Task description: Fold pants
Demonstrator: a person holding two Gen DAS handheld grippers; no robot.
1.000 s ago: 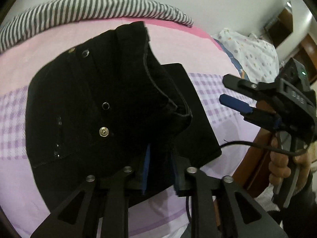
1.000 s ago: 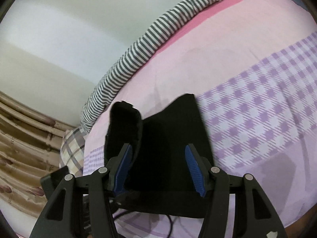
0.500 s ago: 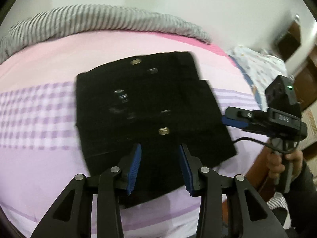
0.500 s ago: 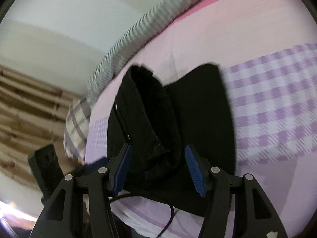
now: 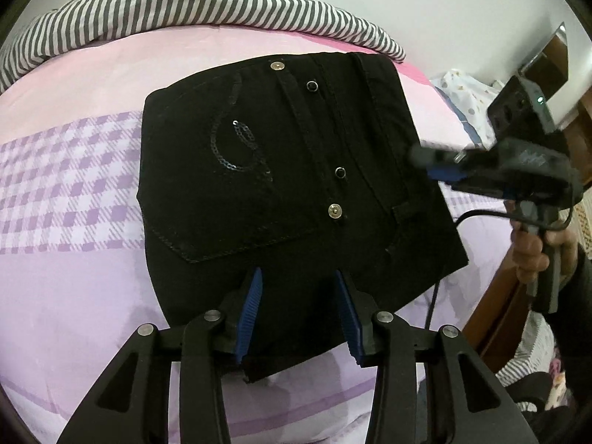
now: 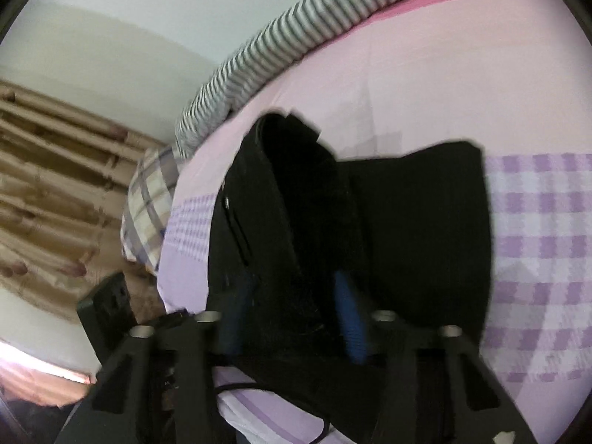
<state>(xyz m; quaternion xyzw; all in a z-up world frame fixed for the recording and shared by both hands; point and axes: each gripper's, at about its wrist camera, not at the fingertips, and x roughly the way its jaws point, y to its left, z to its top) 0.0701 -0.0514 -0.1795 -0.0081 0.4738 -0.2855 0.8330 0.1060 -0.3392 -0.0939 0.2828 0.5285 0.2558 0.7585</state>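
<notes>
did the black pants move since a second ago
Yes. In the left wrist view the black pants were bunched up with an edge raised toward the striped pillow; now they lie flat on the bed.

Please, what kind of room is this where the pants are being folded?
Most likely a bedroom. The black pants lie on a bed with a pink and purple checked sheet, a striped cushion or bolster runs along the wall behind, and curtains hang at one side.

A bedroom: bed (image 5: 92,288) (striped pillow (image 5: 185,14)) and curtains (image 6: 48,185).
</notes>
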